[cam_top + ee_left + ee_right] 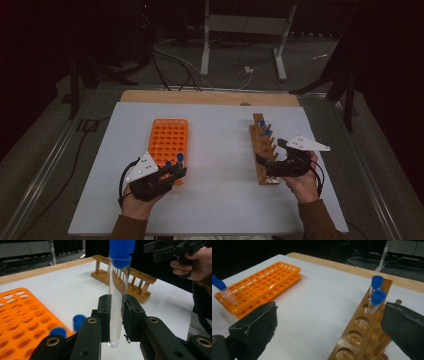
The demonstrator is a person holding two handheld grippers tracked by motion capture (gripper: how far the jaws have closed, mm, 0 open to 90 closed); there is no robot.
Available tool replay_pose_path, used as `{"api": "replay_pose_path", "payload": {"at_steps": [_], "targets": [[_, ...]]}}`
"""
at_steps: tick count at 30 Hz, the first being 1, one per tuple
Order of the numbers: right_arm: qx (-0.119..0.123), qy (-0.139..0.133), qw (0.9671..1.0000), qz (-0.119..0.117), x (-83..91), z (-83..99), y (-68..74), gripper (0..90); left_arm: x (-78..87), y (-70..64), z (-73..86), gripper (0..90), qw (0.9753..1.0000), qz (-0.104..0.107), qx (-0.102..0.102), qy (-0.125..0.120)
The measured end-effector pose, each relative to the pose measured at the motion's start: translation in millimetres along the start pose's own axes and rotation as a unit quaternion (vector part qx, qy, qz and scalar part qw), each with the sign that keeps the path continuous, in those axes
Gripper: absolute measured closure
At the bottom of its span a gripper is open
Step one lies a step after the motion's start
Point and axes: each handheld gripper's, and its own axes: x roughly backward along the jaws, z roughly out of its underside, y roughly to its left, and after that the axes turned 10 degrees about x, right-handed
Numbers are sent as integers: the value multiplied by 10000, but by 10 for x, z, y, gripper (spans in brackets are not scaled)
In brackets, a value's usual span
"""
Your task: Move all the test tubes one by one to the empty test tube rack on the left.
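The left gripper pinches a clear glass tube with a blue cap between its black jaws, holding it upright above the white tabletop, just beside the near right corner of the orange plastic rack. That rack is a flat grid of round holes; two blue-capped tubes stand at its near edge, close to the held tube. The right gripper has its jaws spread wide and holds nothing, beside the near end of the brown wooden rack, a long bar with round holes. Two blue-capped tubes stand in its far holes.
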Motion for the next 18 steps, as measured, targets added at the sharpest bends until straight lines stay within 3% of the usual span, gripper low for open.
{"api": "replay_pose_path", "payload": {"at_steps": [6,16,18], "targets": [[-22,-18,10000,70,46,22,-28,9,173,109,46,782,9999,-97,50,-10],[-57,-95,9998,134,113,45,-56,9,295,265,137,782,9980,-621,70,-132],[-71,-104,9998,143,124,51,-64,9,298,284,153,782,9979,-628,36,-164]]}}
